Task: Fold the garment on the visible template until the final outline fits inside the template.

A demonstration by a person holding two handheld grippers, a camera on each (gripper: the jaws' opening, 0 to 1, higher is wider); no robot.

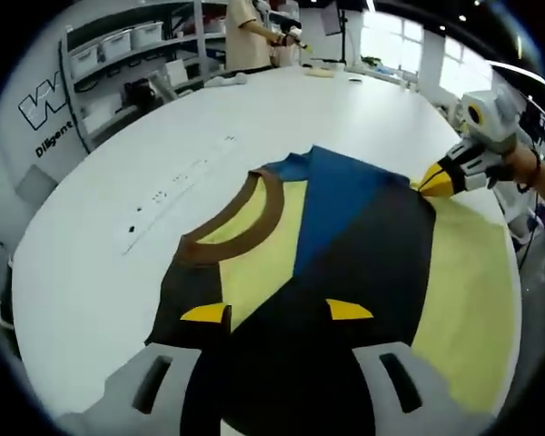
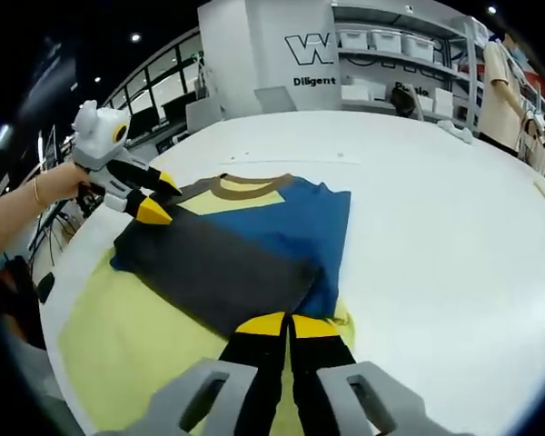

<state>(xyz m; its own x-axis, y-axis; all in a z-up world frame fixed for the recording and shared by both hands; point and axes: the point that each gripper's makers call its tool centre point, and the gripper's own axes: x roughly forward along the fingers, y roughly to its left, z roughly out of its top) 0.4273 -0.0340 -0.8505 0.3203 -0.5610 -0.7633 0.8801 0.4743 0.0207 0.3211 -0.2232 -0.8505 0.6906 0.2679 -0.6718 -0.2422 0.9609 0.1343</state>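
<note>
Right gripper view: I'm pinching the T-shirt (image 2: 254, 245) hem in my right gripper (image 2: 288, 325), jaws clamped together. Left gripper (image 1: 277, 312) is standing apart over cloth. Soft and limp, it's lying just ahead on the yellow template (image 2: 136, 345); I'm favouring corners.

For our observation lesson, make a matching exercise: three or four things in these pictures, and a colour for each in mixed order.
Things:
1. collar
2. template
3. table
4. tool tips of the right tool

Colours:
A. white
B. pale yellow
C. brown
D. bright yellow

Pairs: 1-C, 2-B, 3-A, 4-D
</note>
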